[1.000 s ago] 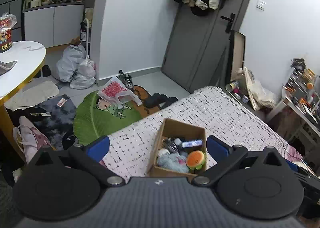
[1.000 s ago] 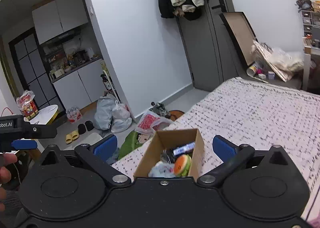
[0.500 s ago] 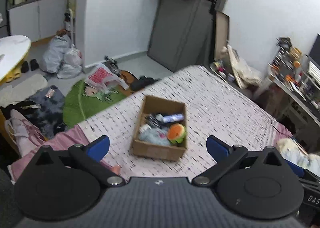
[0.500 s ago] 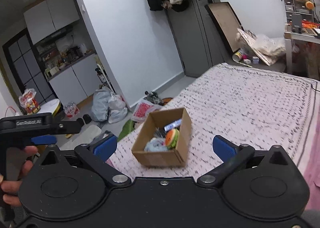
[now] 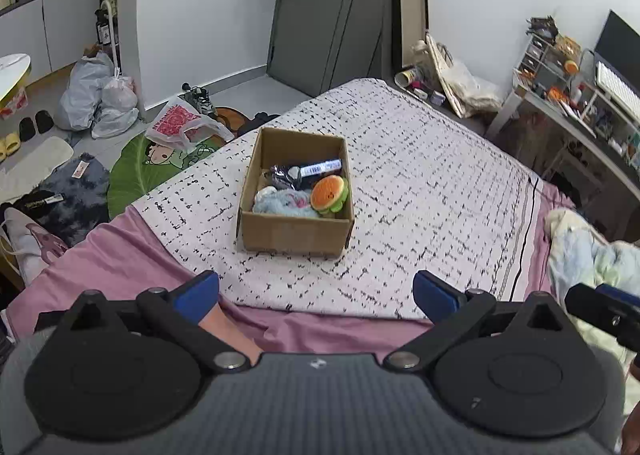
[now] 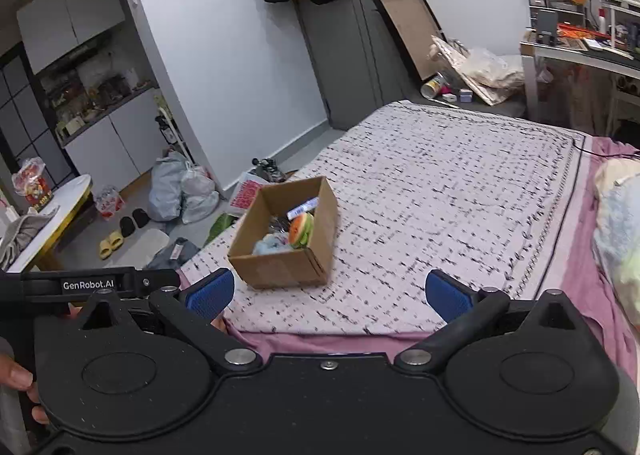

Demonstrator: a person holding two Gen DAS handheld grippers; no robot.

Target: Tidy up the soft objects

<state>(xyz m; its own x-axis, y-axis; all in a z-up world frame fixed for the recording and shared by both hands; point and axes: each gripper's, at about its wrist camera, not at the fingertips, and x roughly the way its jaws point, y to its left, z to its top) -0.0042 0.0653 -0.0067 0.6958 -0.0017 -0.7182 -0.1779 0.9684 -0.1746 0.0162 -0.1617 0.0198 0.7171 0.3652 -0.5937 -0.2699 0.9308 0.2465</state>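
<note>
Cardboard box (image 5: 295, 191) sits open-topped on the checked bedspread (image 5: 420, 175), nearer the bed's foot corner than its middle. Inside the box: an orange-and-green round plush (image 5: 329, 193) against the right wall, a pale blue fluffy bundle (image 5: 282, 203) beside it toward the near wall, and at the far end a dark crinkled packet (image 5: 284, 175) and a slim blue-and-white tube (image 5: 320, 166). So the box holds soft things and what look like stiffer ones mixed together.

Left gripper (image 5: 316, 291) and right gripper (image 6: 327, 293) both hang short of the box's near wall, fingers spread wide, nothing between them.

This would fit either soft items already gathered into the box, or a mixed box waiting to be sorted; the frames do not settle which.

If a plush is the target: come down over the box's open top, not across the wall; the cardboard is light and thin and would likely slide or tip on the cloth. Bracing the box wall with the other tool seems wise. Pinch the plush across its thick middle; the fluffy bundle looks loose and will probably sag and trail.

Materials: box matte brown corrugated, corners crisp. Bedspread white with black dashes, flat, over a mauve sheet (image 5: 132, 259). Beyond the box to the right, a rumpled pale blue and yellow blanket (image 5: 592, 251) at the bed's edge, also soft.
</note>
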